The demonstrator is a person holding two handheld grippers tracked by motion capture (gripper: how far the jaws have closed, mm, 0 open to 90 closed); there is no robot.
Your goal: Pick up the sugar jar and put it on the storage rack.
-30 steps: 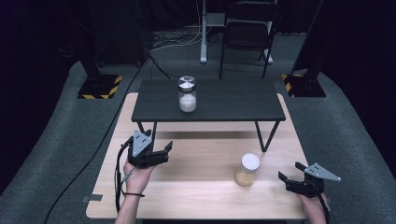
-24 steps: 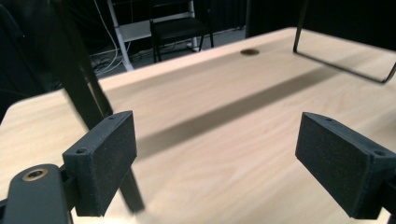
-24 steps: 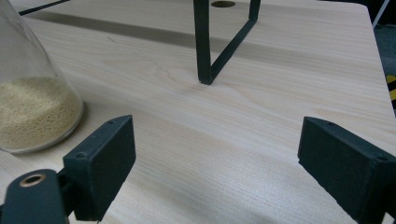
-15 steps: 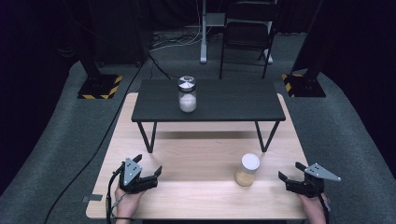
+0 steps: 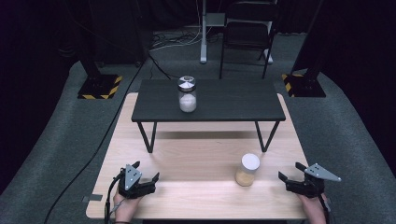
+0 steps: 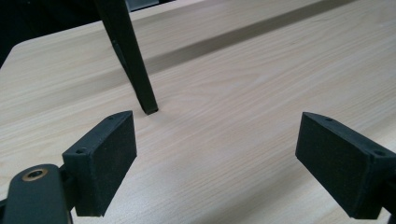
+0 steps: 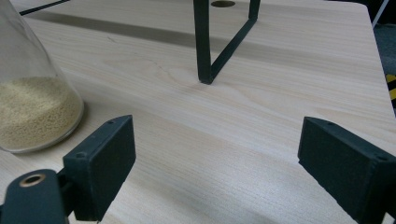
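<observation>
So we've got both claws sitting low at the near edge of the light wooden table (image 5: 201, 158). The left gripper (image 5: 144, 176) is spread wide with nothing between the pads, just bare wood under it, and in its own view (image 6: 217, 163) one black leg (image 6: 133, 70) of the little stand is just ahead, a bit to the left. The right gripper (image 5: 290, 173) is released as well, jaws wide apart and gripping nothing; in the right gripper view (image 7: 215, 168) the pads hang over plain tabletop.

Counting things up: two grippers, two jars, one low black stand. The nearer jar, the grain jar (image 5: 248, 170), has a white lid and yellowish grains in the bottom. It stands upright on the wood, near the right claw but apart from it, off to that claw's left, and its glass wall and grain layer (image 7: 35, 112) come in close at the left of the right gripper view. The far jar (image 5: 187, 94) holds something white and sits on top of the black stand (image 5: 233, 100), left of the stand's middle.

Round the table we see grey carpet, a cable (image 5: 100, 140) running along the left side, a dark chair (image 5: 246, 35) at the far end and two hazard-striped bases (image 5: 99, 87) at the corners. Nothing sits between the right claw and the grain jar
</observation>
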